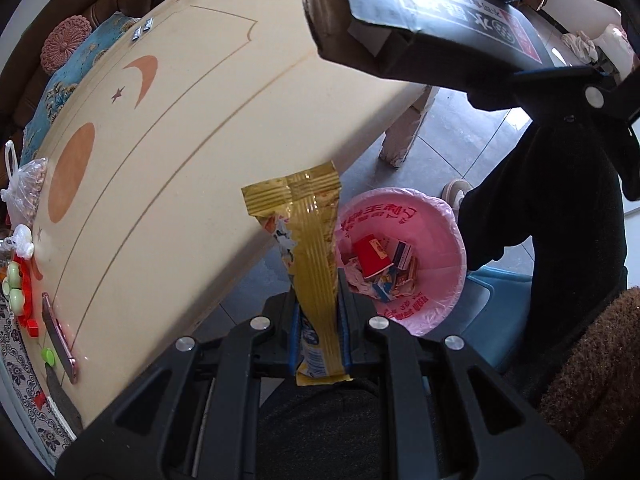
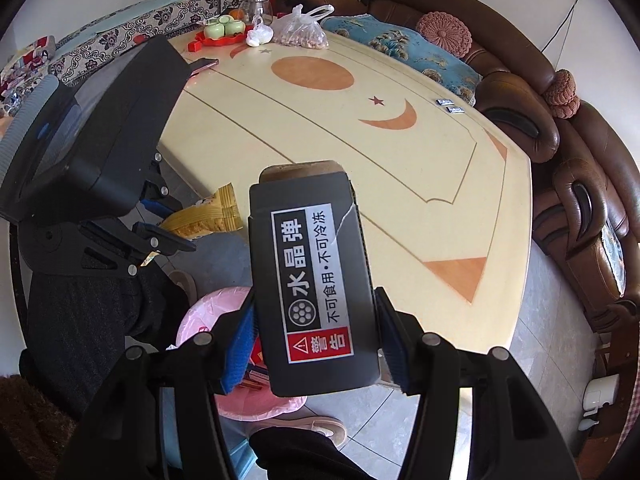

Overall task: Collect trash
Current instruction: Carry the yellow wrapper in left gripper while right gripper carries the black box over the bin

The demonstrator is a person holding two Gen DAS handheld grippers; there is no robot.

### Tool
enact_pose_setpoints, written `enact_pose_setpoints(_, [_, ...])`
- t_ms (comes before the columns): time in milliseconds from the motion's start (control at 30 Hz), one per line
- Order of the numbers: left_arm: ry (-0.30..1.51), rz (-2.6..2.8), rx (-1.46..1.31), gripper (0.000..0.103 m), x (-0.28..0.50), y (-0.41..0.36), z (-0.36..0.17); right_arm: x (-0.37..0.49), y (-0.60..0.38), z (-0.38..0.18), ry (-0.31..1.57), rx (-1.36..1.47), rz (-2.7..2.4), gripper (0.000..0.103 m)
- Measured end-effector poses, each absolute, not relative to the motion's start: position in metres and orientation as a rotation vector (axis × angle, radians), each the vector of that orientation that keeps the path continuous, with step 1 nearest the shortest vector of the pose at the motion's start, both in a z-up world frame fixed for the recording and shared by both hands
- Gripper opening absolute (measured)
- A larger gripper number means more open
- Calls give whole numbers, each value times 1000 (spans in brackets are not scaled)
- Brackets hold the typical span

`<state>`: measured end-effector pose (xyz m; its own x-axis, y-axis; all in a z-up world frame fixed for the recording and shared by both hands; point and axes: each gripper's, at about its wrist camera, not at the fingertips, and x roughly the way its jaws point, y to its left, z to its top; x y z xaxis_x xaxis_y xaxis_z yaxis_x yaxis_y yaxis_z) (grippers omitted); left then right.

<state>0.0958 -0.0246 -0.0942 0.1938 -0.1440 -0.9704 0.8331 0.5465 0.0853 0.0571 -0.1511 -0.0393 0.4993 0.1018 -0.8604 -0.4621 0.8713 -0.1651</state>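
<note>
Left fingers: the left gripper [image 1: 318, 312] is clamped on a gold snack wrapper [image 1: 312, 248], which stands up between the blue pads.
Right fingers: the right gripper [image 2: 316, 336] is closed on the sides of a black cardboard box [image 2: 316, 280] with a white and red warning label; its far flap is open.
Where the wrapper is: off the table's edge, near the pink-lined bin [image 1: 436, 248] on the floor, beside the rim and not clearly over the opening.
Where the box is: held above the table edge; in the right wrist view the bin [image 2: 208, 312] shows partly below and left of it.
Already in the bin: a red paper cup [image 1: 372, 256], small cartons and crumpled scraps lie at the bottom, so some collecting looks done.
Left on the table: two small silver packets [image 2: 450, 105] near the moon pattern may be trash; too small to tell.
Far end of the table: a bag of nuts [image 2: 300, 30], a red tray with green cups [image 2: 222, 30] and a phone [image 2: 204, 66]; these look like belongings.
Table: the cream table top [image 2: 400, 184] otherwise shows only its printed pattern.
Progress: well along by my reading; both held items have yet to be released into the bin.
</note>
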Motion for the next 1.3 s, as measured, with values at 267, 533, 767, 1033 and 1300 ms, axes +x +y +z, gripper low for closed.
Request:
enact_pose_setpoints(267, [1192,-826,693,16,61,-21,-128,20,-145,-76,1025,-389,342,54])
enact_pose_setpoints(533, [1246,-853,687,16,45,-24,-172,8,-145,-115,1066,-333,338,54])
enact_pose_setpoints(767, [1301,-889,642,16,50,-32,-199,6,-148,-151,1090,-285,333,54])
enact_pose_setpoints(1033, [1404,-894,576,16,64,-39,-240,18,-154,-196,1157,-185,313,54])
enact_pose_setpoints(1300, [1524,-849,502,16,81,-43,-289,30,-166,-246,1232,-68,279,54])
